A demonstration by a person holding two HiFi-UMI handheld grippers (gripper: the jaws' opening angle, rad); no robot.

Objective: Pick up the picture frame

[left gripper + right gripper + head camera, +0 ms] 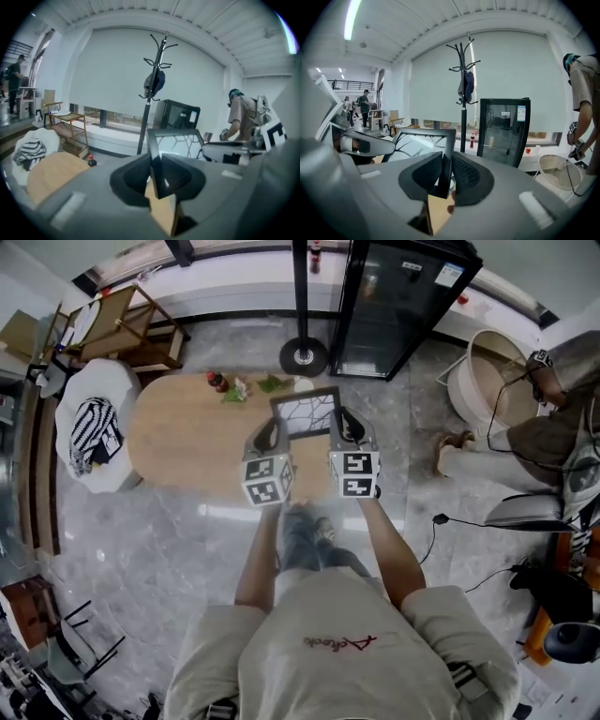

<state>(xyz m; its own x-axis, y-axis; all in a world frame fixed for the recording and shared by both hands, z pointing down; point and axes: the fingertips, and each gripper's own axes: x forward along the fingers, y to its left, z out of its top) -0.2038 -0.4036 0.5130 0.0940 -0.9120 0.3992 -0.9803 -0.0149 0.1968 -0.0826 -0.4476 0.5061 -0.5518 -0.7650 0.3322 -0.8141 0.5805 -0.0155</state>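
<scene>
At the far left a striped cloth (92,435) lies on a white seat (114,381) beside the oval wooden table (183,451), with a red-capped bottle (217,381) standing near the table's far edge. The left gripper (272,432) is clamped on the left edge of the picture frame (307,413); in the left gripper view its dark pads press the thin bar from both sides. The frame is rectangular, with a narrow black border round a white sheet crossed by dark branching lines. It hangs in the air above the table's right part, clear of the top, its face tilted up toward the person. The right gripper (345,423) grips the opposite, right edge in the same way, jaws closed on the border. Further right stand a coat stand (302,352) and a black glass-door fridge (403,306)
</scene>
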